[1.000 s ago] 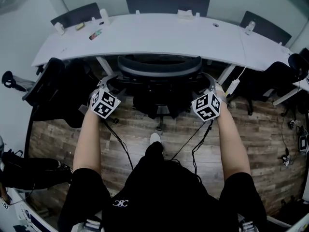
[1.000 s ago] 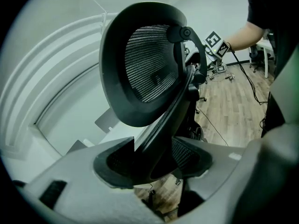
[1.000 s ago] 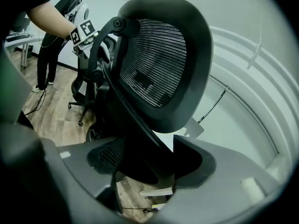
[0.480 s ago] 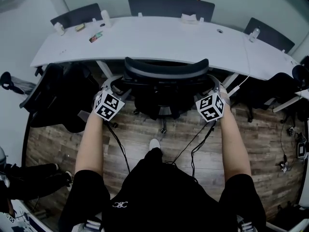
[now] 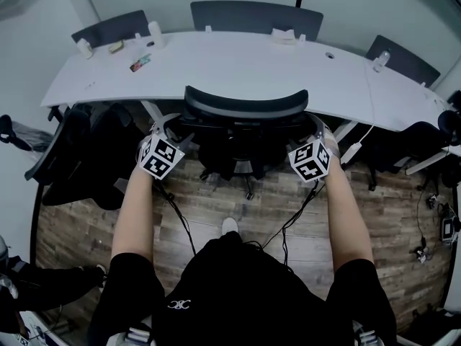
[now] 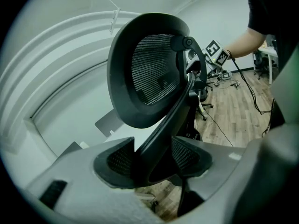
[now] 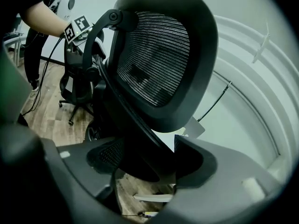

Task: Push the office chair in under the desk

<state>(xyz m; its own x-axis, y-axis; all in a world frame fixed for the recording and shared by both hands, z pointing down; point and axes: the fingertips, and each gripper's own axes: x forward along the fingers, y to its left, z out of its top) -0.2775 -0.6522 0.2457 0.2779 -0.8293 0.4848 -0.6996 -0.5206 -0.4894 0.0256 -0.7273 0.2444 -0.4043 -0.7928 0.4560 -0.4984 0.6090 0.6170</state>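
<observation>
A black mesh office chair (image 5: 245, 107) stands at the front edge of the long white desk (image 5: 252, 60), its seat beneath the desktop. My left gripper (image 5: 167, 123) is shut on the left side of the backrest frame and my right gripper (image 5: 314, 121) on the right side. In the left gripper view, the chair's black frame strut (image 6: 161, 125) runs between the jaws of the left gripper (image 6: 154, 161), with the mesh back (image 6: 149, 73) above. In the right gripper view, the right gripper (image 7: 148, 161) likewise clasps the strut under the mesh back (image 7: 159, 59).
Other black chairs stand at the left (image 5: 79, 146) and right (image 5: 418, 139) of the desk, and more behind it (image 5: 256, 11). Small items (image 5: 140, 63) lie on the desk's left end. Cables (image 5: 176, 218) trail over the wooden floor by the person's foot (image 5: 229, 225).
The chair and both grippers have moved toward the desk; the backrest's top now overlaps the desk's front edge. Both grippers kept their hold.
</observation>
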